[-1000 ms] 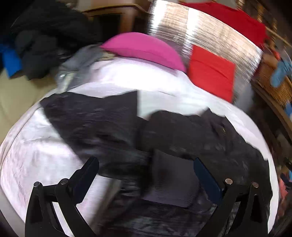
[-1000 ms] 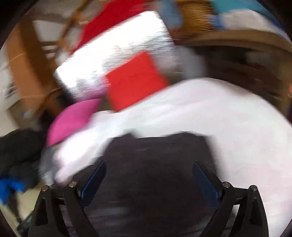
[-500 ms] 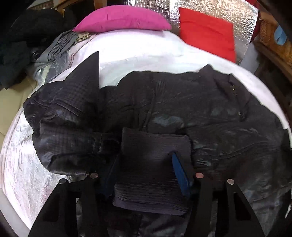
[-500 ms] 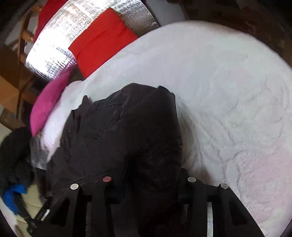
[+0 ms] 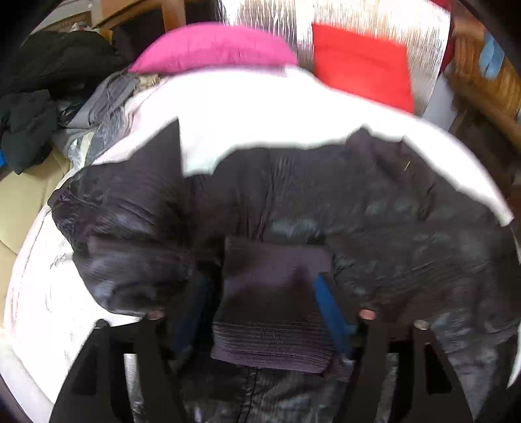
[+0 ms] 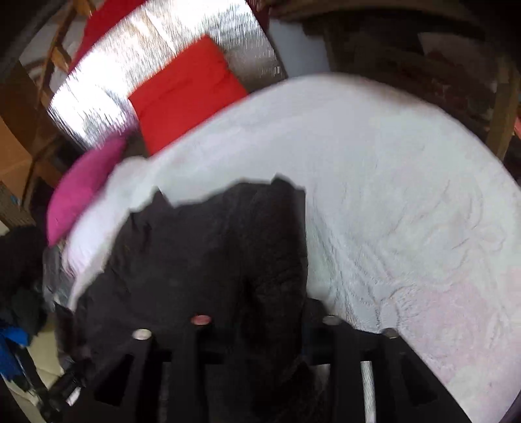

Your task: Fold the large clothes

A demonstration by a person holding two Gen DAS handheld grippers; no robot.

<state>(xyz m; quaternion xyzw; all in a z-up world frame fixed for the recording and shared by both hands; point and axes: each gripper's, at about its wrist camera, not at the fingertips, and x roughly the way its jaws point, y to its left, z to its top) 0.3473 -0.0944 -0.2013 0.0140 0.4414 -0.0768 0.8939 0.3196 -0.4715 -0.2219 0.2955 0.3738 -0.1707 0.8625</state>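
Observation:
A large black jacket [image 5: 374,211] lies spread on a white bed cover [image 5: 260,107]. My left gripper [image 5: 267,312] is shut on its ribbed knit cuff [image 5: 273,293], with the blue pads against the cuff's sides. In the right wrist view the same jacket [image 6: 211,253] fills the lower left. My right gripper [image 6: 263,332] is shut on a bunched fold of the jacket; its fingertips are hidden in the fabric. Both views are motion blurred.
A pink pillow [image 5: 211,48] and a red cushion [image 5: 361,61] lean against a silver foil panel [image 5: 358,16] at the bed's far end. Dark and grey clothes [image 5: 35,107] are piled off the bed's left side. White bed cover [image 6: 407,201] stretches right of the jacket.
Both grippers went from wide open to shut on the jacket. The left closed on the cuff, the right on a fold. Both cameras are still moving.

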